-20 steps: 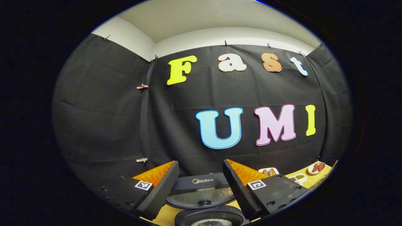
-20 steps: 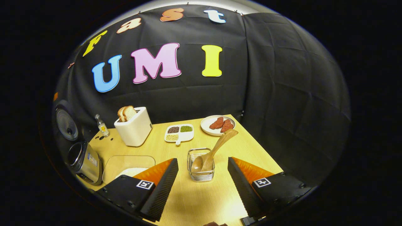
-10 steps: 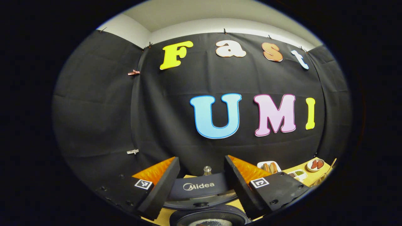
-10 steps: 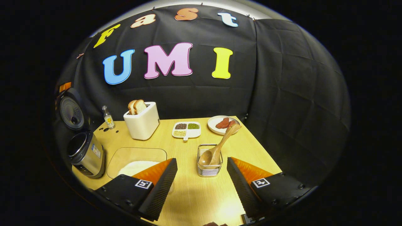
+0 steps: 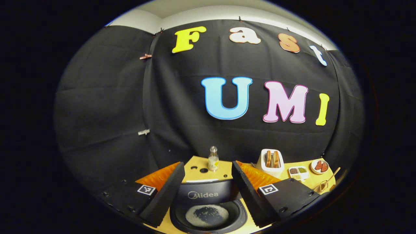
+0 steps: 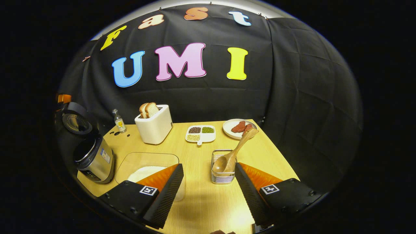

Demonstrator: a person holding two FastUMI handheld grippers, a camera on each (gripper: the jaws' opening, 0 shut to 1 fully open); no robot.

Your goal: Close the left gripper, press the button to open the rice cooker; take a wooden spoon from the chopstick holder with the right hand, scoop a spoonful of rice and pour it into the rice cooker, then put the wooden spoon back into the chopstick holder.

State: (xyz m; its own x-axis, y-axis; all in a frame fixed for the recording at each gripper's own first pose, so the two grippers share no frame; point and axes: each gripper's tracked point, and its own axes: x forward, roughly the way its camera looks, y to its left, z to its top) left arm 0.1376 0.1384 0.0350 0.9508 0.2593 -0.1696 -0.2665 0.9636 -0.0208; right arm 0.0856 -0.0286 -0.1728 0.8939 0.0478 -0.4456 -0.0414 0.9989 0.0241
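Rice cooker (image 6: 94, 159) open, spoon parked.
Both jaws spread, empty; wooden spoon (image 6: 234, 152) leans toward 1 o'clock in the chopstick holder (image 6: 223, 174); the cooker apparently holds rice.

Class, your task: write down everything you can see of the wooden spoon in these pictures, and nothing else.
The wooden spoon is one piece of pale brown wood with a smooth, rounded bowl and a long handle that widens at its end. It stands bowl-down in the wire chopstick holder on the table, leaning over the holder's rim, its handle slanting up and back toward the plate of red pieces. Neither gripper touches it; the right gripper, open, sits in front of the holder.
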